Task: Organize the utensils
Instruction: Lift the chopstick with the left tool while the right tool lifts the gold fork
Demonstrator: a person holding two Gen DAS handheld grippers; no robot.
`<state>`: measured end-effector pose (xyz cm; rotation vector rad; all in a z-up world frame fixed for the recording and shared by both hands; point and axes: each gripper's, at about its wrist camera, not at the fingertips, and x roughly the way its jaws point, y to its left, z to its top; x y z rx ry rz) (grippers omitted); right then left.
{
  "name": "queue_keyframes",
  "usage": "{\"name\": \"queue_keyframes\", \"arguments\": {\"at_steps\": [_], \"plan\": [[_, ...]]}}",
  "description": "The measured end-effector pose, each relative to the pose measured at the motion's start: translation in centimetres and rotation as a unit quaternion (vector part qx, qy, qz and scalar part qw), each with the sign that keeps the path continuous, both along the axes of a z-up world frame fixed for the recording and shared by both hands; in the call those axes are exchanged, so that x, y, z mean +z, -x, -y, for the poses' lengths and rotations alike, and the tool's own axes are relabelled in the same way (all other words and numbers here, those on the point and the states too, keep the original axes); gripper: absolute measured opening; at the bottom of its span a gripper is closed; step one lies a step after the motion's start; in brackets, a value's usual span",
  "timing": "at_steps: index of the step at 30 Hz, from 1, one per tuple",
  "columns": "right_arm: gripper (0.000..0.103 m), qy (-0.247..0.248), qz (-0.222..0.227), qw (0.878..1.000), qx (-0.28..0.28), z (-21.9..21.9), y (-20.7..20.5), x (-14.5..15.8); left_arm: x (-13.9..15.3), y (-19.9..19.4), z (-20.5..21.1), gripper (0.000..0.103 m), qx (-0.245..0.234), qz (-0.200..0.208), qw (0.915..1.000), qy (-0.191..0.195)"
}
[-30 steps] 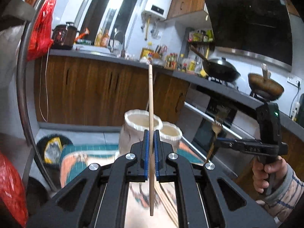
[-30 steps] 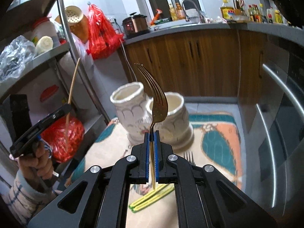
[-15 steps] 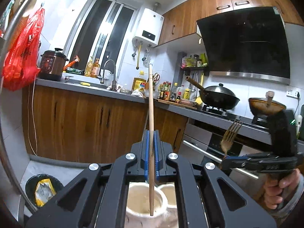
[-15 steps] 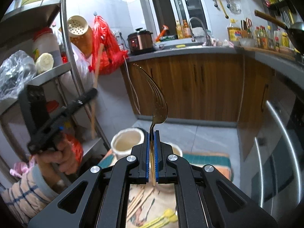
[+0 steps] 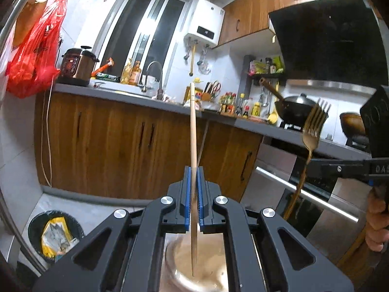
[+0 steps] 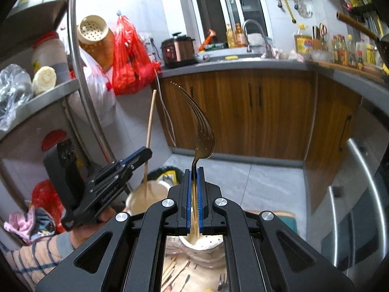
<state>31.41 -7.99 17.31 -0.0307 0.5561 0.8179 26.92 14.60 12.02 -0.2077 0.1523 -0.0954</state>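
My left gripper [image 5: 193, 177] is shut on a wooden chopstick [image 5: 192, 133] held upright, its lower end hanging over the mouth of a white ceramic jar [image 5: 206, 275] below. My right gripper [image 6: 193, 177] is shut on a gold fork [image 6: 201, 131], tines up, above a second white jar [image 6: 206, 243]. In the right wrist view the left gripper [image 6: 143, 157] holds the chopstick [image 6: 149, 131] with its lower end in the first jar [image 6: 143, 194]. The fork [image 5: 312, 131] also shows at the right of the left wrist view.
More chopsticks [image 6: 175, 270] and forks [image 6: 222, 282] lie on the patterned mat below the jars. A metal shelf rack [image 6: 48, 92] stands at left. Wooden kitchen cabinets [image 6: 243, 112] and a bin [image 5: 54, 233] lie beyond.
Both grippers have moved over the jars. The chopstick's lower end has dropped into the left jar's mouth, and the fork has come over the right jar.
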Motion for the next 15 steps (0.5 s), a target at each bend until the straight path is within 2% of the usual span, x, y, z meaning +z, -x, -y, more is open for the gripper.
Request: {"name": "queue_keyframes", "arguments": {"at_steps": [8, 15], "plan": [[0.005, 0.017, -0.031, 0.999, 0.005, -0.9, -0.4, -3.3, -3.0, 1.9, 1.2, 0.004, 0.011, -0.011, 0.9998, -0.013], [0.005, 0.024, -0.041, 0.999, 0.006, -1.4, -0.6, -3.9, -3.2, 2.9, 1.6, 0.005, 0.022, -0.012, 0.9996, -0.014]]}}
